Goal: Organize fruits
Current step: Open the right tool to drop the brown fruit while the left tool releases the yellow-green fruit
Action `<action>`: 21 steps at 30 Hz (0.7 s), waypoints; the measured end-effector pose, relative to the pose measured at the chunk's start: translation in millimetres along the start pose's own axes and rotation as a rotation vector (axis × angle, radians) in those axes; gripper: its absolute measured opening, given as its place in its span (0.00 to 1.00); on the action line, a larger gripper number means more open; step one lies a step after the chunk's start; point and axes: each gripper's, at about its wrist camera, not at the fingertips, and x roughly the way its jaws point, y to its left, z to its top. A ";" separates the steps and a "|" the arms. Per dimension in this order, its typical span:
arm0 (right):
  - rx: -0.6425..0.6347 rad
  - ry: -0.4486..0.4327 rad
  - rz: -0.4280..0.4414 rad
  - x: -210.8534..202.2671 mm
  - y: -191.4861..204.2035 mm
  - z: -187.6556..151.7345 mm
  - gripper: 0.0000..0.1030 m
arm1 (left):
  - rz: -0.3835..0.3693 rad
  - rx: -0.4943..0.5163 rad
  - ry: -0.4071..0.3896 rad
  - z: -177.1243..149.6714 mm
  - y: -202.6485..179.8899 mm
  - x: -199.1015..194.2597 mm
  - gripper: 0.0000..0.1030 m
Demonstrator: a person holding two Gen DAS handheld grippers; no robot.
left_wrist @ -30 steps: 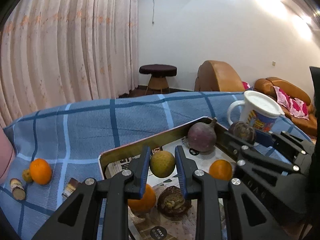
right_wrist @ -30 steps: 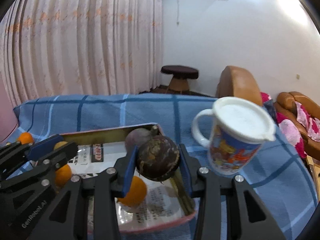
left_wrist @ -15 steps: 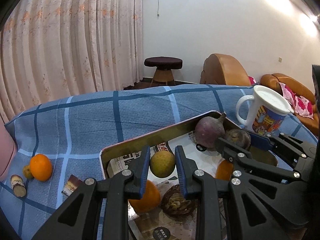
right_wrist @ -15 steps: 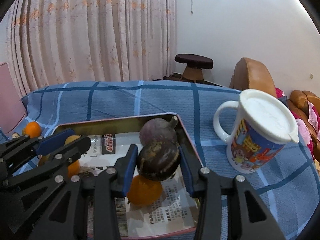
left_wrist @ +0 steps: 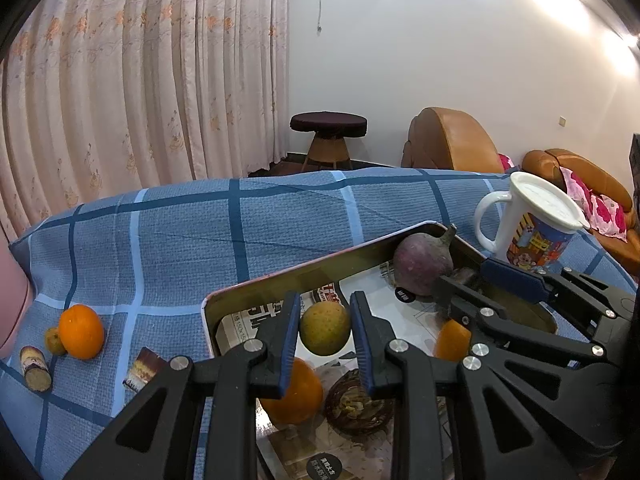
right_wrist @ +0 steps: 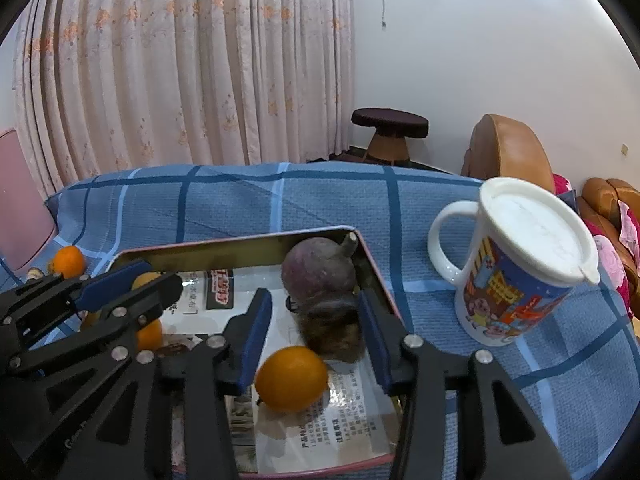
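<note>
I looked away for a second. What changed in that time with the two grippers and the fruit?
The right gripper is opening and has let go of the dark brown round fruit, now blurred, dropping into the metal tray. The left gripper still clamps the greenish-yellow round fruit; the other fruit stayed put.

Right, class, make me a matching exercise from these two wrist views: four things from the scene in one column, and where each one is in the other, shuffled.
Things
1. yellow-green round fruit
2. white lidded cartoon mug
3. purple stemmed fruit
4. small brown cork-like cylinder

Places
A. far corner of the metal tray
B. on the cloth, beside the tray's right rim
C. between the left gripper's jaws
D. on the cloth, left of the tray

Pairs: 1-C, 2-B, 3-A, 4-D
</note>
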 end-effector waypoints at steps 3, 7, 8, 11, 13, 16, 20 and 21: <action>0.008 -0.013 -0.004 -2.9 -0.9 -0.3 0.50 | 0.012 0.000 -0.001 -0.1 -0.1 0.1 0.27; 0.067 -0.055 -0.023 -11.5 -11.8 -1.3 0.68 | 0.020 -0.015 0.015 -0.8 0.8 1.8 0.27; 0.078 -0.064 -0.032 -13.9 -14.1 -1.5 0.76 | 0.015 -0.023 0.017 -1.1 1.6 1.7 0.27; 0.125 -0.118 -0.048 -23.9 -21.8 -1.3 0.82 | 0.006 -0.035 0.006 -2.0 2.9 -1.2 0.38; 0.147 -0.154 -0.044 -30.3 -25.5 -0.3 0.91 | 0.008 -0.037 -0.007 -2.2 2.4 -5.8 0.72; 0.168 -0.216 -0.049 -41.7 -27.7 0.3 0.98 | 0.023 -0.010 -0.098 -3.8 -2.8 -20.3 0.85; 0.173 -0.262 -0.084 -50.0 -27.7 0.0 1.00 | 0.060 0.030 -0.086 -4.7 -10.8 -19.2 0.85; 0.179 -0.271 -0.087 -51.1 -28.6 -0.2 1.00 | 0.081 0.032 -0.078 -5.2 -11.6 -18.2 0.85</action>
